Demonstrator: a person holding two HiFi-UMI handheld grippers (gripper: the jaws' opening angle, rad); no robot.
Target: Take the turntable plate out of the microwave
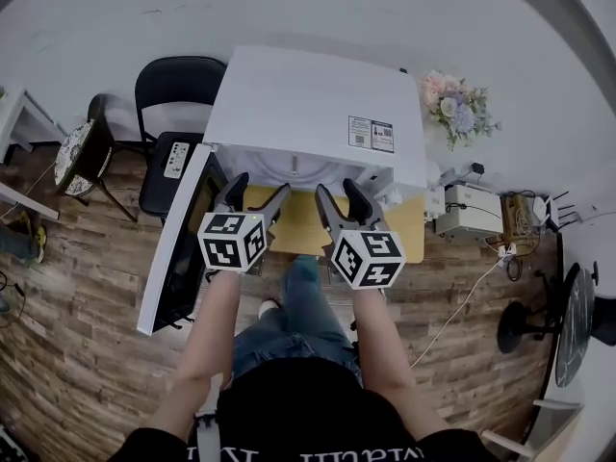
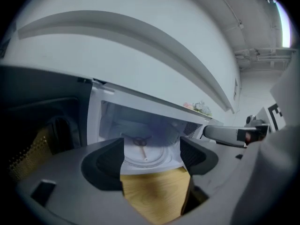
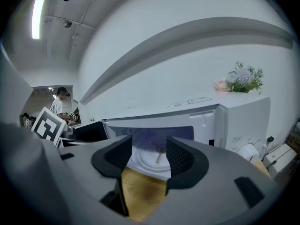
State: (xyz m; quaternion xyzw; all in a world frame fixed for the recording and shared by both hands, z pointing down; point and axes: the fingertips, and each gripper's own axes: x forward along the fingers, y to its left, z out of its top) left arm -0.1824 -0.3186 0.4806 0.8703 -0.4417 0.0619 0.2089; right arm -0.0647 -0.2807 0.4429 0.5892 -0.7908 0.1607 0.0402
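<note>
Head and gripper views of an open microwave [image 1: 318,114] on a wooden surface [image 1: 298,227]. At far left stood a black chair [image 1: 173,85] with a small white keypad-like item [image 1: 177,159] on its seat, its markings too small to read. The microwave door [image 1: 178,243] hung open to the left. The left gripper [image 1: 258,192], with its marker cube [image 1: 231,241], pointed at the cavity; its fingers [image 2: 108,161] were released, spread apart with nothing between them. The turntable plate [image 2: 157,158] lay flat on the cavity floor, inside the microwave, framed by the gap and untouched. The right gripper [image 1: 341,196] was just beside the left one, its fingers [image 3: 180,159] likewise released and empty, with the same plate beyond them. Two printed labels [image 1: 372,134] sat on the microwave's top near its right edge; their text was illegible. At right were a bunch of flowers [image 1: 457,104] and a white box [image 1: 472,210].
</note>
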